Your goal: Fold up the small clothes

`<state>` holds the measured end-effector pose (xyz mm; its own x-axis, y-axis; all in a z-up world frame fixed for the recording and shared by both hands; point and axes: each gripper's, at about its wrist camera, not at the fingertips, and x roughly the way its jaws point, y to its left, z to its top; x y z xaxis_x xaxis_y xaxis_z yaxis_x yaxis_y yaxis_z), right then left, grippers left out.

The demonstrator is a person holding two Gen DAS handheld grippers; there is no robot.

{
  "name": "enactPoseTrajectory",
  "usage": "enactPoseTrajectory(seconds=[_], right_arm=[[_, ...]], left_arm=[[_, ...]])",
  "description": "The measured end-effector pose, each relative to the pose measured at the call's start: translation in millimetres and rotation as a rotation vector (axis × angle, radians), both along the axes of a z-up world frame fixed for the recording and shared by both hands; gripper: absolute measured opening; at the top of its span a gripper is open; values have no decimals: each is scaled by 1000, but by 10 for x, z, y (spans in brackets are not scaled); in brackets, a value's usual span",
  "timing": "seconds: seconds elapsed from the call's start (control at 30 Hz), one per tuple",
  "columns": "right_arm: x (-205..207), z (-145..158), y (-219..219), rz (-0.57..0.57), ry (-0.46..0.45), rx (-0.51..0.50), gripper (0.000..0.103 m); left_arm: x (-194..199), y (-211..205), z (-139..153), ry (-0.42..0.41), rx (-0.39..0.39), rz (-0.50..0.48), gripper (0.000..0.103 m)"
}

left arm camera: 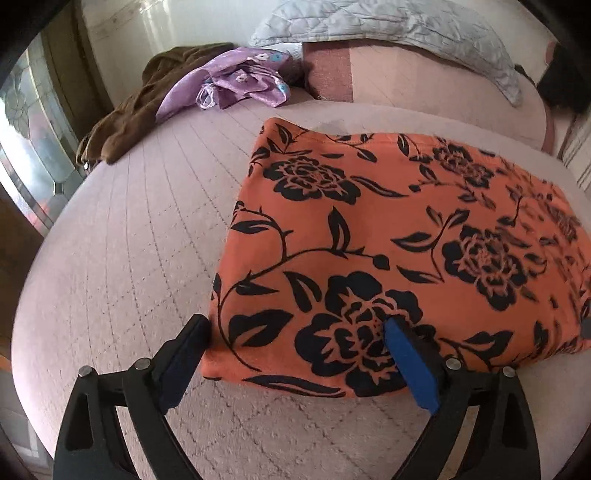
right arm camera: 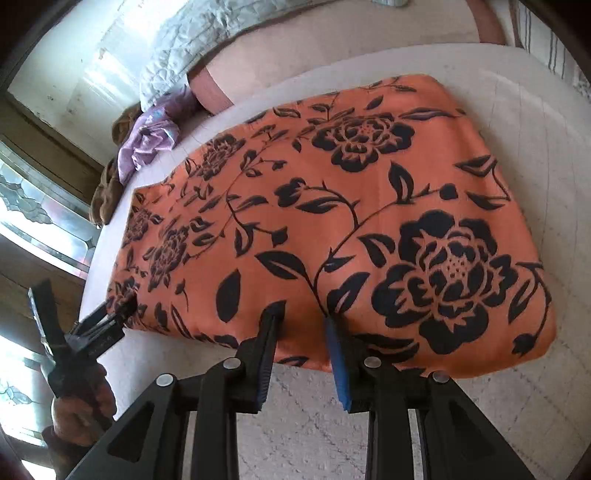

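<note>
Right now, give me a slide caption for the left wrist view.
Left gripper, jaws open, straddles the near corner of the orange floral garment on the bed.

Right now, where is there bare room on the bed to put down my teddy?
Free: the pale quilted bedcover between the orange black-flowered cloth and the brown garment, plus the near strip below the cloth. Crowded: the far corner with the crumpled purple fabric and grey quilt.
</note>
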<state>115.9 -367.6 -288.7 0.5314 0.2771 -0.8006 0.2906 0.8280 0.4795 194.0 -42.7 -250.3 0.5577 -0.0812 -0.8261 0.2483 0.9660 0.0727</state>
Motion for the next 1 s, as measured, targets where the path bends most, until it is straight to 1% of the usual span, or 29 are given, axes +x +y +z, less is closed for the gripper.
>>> enactPoseTrajectory(seconds=[0.1, 0.17, 0.2, 0.27, 0.3, 0.33, 0.37, 0.4, 0.43, 0.47, 0.53, 0.63, 0.7, 0.73, 0.77, 0.8, 0.83, 0.87, 0.9, 1.0], right_arm=[[-118, 136, -50, -24, -45, -6, 31], [-202, 175, -120, -50, -63, 31, 31], [-247, 209, -179, -67, -76, 49, 31], [-321, 292, -249, -105, -124, 33, 32], [-322, 312, -283, -115, -129, 21, 32], [-314, 308, -313, -133, -124, 8, 32], [-293, 286, -350, -160, -104, -2, 32], [-266, 220, -402, -200, -61, -12, 32], [-235, 130, -450, -228, -5, -24, 32], [-202, 4, -499, -242, 60, -29, 32], [-196, 3, -523, -246, 49, -7, 32], [-234, 126, -458, -218, 7, -32, 34], [-275, 173, -411, -190, -20, 12, 35], [-295, 198, -379, -178, -35, 34, 35], [-318, 235, -351, -164, -54, 65, 41], [-328, 261, -299, -151, -76, 119, 67], [-370, 256, -286, -152, -91, 172, 79], [-441, 249, -272, -174, -122, 248, 84], [-488, 249, -234, -192, -140, 292, 84], [-568, 154, -199, -220, -134, 396, 84]], left_arm=[[-29, 123, 138, -13, -86, 11, 96], [-131, 178, 288, -64, -131, -1, 96], [-186, 177, 320, -85, -133, -10, 96], [-235, 160, 344, -102, -114, -25, 96], [-212, 140, 289, -83, -88, -28, 96], [-124, 117, 229, -56, -58, -24, 96], [-70, 117, 126, -14, -12, -10, 96], [4, 126, -10, 38, 33, 12, 96], [53, 157, -88, 71, 22, 23, 96], [52, 209, -92, 83, -14, 35, 96], [80, 260, -37, 97, -70, 52, 96], [33, 279, 72, 61, -99, 42, 96], [1, 313, 138, 75, -165, 34, 96], [-20, 350, 160, 93, -212, 34, 96], [-28, 400, 169, 132, -290, 34, 96], [-49, 434, 162, 160, -345, 36, 96], [-62, 472, 152, 189, -403, 41, 96], [-80, 505, 132, 216, -460, 53, 96], [-142, 528, 141, 229, -488, 71, 96], [-149, 580, 126, 255, -518, 120, 95]])
